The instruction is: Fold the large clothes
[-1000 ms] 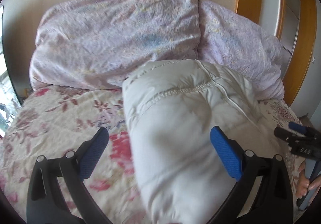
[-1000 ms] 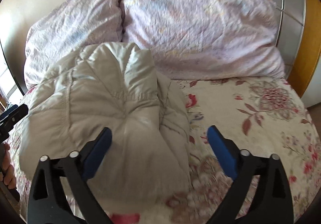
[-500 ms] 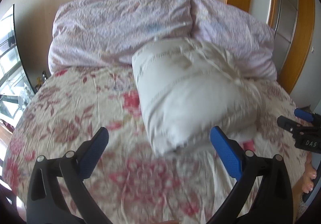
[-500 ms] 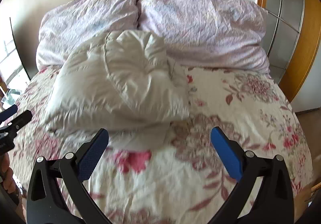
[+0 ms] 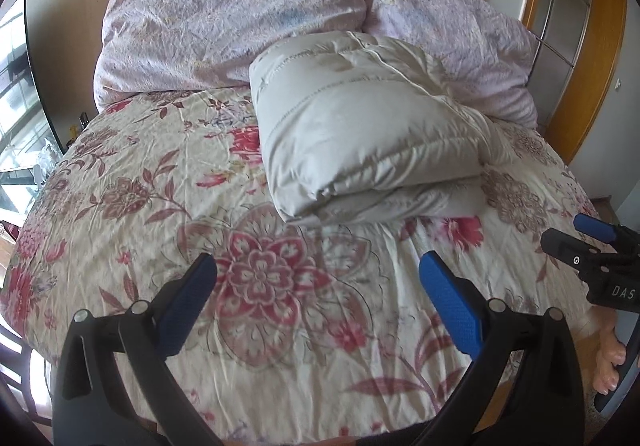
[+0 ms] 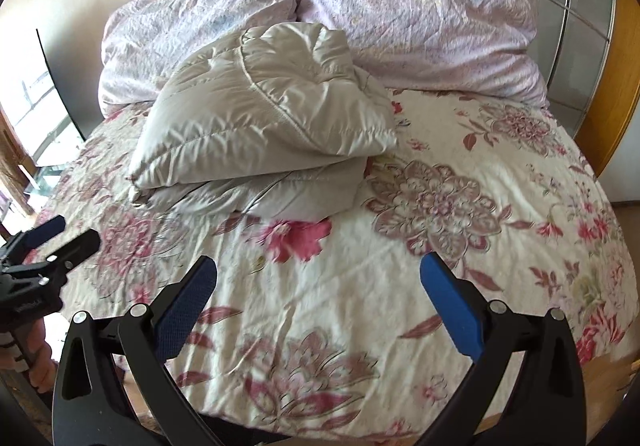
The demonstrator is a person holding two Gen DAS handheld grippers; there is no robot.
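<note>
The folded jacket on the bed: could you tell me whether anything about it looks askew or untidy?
Slightly. The puffy jacket is folded, but its top layer sits skewed over the lower one, which pokes out along the near edge. It leans against the pillows.

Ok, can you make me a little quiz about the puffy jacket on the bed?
1. True or false: the left gripper is squeezing the jacket.
2. What lies right behind the jacket? A) pillows B) a laptop C) a basket
3. Fill in: the bedsheet has a ____ pattern.

Key: 1 false, both it and the right gripper are open and empty. 2 A, the pillows. 3 floral.
</note>
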